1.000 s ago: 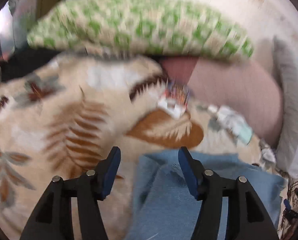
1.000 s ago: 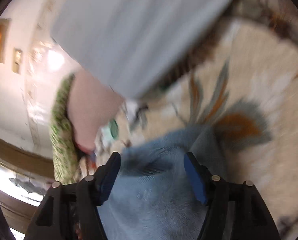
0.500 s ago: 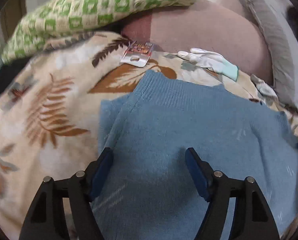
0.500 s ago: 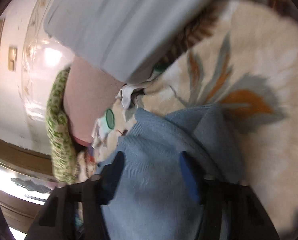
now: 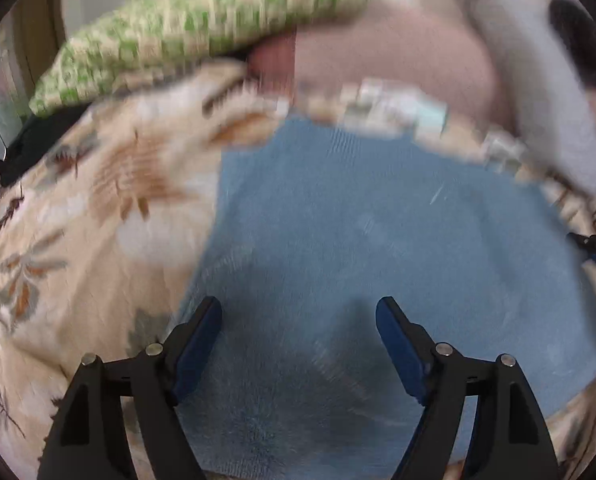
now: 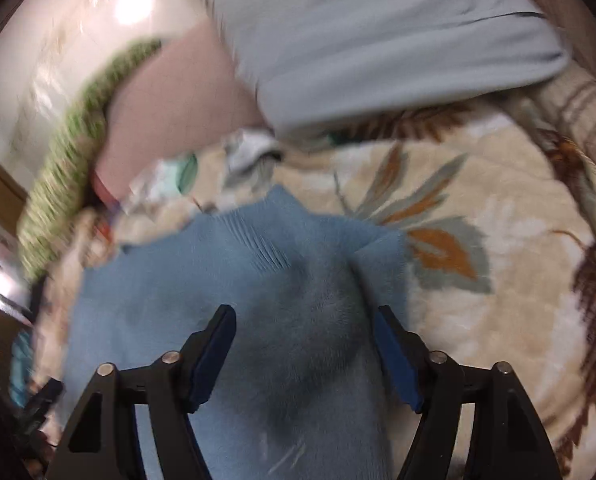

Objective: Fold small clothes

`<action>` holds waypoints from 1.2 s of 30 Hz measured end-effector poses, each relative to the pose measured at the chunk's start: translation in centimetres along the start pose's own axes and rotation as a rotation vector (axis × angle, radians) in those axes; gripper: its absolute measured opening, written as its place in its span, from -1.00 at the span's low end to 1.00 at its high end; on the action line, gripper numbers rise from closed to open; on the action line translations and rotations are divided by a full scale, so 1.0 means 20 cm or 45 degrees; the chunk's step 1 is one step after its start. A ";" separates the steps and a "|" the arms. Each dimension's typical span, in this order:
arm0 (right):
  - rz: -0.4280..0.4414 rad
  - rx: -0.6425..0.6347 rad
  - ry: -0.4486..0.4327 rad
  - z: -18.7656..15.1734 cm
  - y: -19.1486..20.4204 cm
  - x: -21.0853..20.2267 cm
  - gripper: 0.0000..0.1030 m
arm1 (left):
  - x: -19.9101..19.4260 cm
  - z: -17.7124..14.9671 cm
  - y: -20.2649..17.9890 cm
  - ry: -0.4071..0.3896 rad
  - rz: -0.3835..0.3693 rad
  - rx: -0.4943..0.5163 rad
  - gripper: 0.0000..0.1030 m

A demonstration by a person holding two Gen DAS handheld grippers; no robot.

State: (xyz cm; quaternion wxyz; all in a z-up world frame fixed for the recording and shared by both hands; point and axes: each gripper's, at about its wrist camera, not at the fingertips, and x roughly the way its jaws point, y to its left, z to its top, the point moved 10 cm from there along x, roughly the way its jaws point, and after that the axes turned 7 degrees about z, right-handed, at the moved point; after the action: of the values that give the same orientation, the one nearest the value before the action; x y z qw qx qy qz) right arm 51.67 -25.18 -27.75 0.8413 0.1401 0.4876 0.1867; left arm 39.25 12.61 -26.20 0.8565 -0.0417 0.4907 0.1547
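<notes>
A blue knitted garment (image 5: 377,240) lies spread on a beige leaf-print blanket (image 5: 98,240). My left gripper (image 5: 298,308) hovers just above the garment's near part. Its jaws are opening and nothing is pinched between them. In the right wrist view the same garment (image 6: 218,280) shows a ribbed corner at the top and a folded flap at its right edge. My right gripper (image 6: 305,314) sits over a raised hump of this fabric. Its jaws are closing with the cloth between them, and the right pad is at the flap's edge. Both views are blurred.
A green-checked pillow (image 5: 202,28), a pink pillow (image 5: 397,52) and a grey pillow (image 6: 377,40) lie along the far side. A white glove with a teal cuff (image 5: 401,108) lies by the garment's far edge. Bare blanket (image 6: 497,320) extends right of the garment.
The left gripper has moved from the garment's left edge to over its middle and come lower, with its jaws wider. The right gripper has rolled, and its jaws have narrowed around the raised fabric.
</notes>
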 end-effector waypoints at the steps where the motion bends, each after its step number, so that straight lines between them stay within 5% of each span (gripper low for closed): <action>1: -0.084 -0.013 0.039 -0.02 -0.03 0.04 -0.37 | 0.02 -0.02 -0.01 -0.006 0.013 0.022 0.58; 4: -0.157 -0.067 -0.021 -0.01 0.00 -0.06 -0.84 | 0.01 -0.01 -0.01 -0.053 0.036 0.049 0.65; 7: -0.313 -0.141 0.025 -0.05 -0.06 -0.06 -0.86 | 0.03 0.01 -0.01 -0.061 0.034 0.022 0.72; 9: -0.296 -0.078 0.026 -0.05 -0.12 -0.02 -0.85 | 0.02 0.01 -0.01 -0.051 0.051 0.031 0.72; 14: -0.178 0.022 -0.046 -0.01 -0.03 -0.23 -0.71 | -0.08 0.03 0.04 -0.053 0.018 -0.015 0.71; 16: -0.041 0.079 -0.106 -0.03 0.03 -0.37 -0.60 | -0.15 0.03 0.07 -0.101 0.003 -0.047 0.71; 18: 0.145 0.139 -0.111 -0.11 0.13 -0.46 -0.26 | -0.18 0.00 0.08 -0.116 0.009 -0.037 0.72; 20: 0.384 0.203 -0.083 -0.25 0.23 -0.53 0.54 | -0.08 -0.07 0.09 -0.010 0.058 -0.014 0.72; 21: 0.465 0.221 -0.072 -0.31 0.25 -0.51 0.66 | -0.01 -0.11 0.10 0.055 0.092 -0.002 0.80; 22: 0.453 0.219 -0.027 -0.38 0.22 -0.45 0.69 | 0.03 -0.12 0.11 0.054 0.114 0.002 0.87; 23: 0.268 0.229 0.109 -0.50 0.10 -0.31 0.60 | 0.01 -0.11 0.11 0.027 0.138 0.011 0.90; 24: 0.222 0.276 0.158 -0.56 0.03 -0.24 0.41 | -0.02 -0.11 0.12 0.056 0.138 0.017 0.87; 27: 0.338 0.431 -0.017 -0.51 0.04 -0.46 0.30 | -0.20 -0.08 0.17 -0.037 0.099 -0.054 0.87; 30: 0.300 0.403 -0.178 -0.52 0.05 -0.69 0.50 | -0.26 -0.11 0.20 -0.046 0.099 -0.064 0.87; 36: 0.371 0.644 -0.067 -0.90 -0.06 -0.68 0.57 | -0.25 -0.23 0.20 0.044 0.111 -0.047 0.87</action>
State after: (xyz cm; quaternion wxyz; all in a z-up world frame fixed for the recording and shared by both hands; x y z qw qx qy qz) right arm 30.05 -31.43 -26.56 0.7564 0.4185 0.4714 0.1744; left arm 31.76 14.28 -23.96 0.8395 -0.0389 0.5037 0.2002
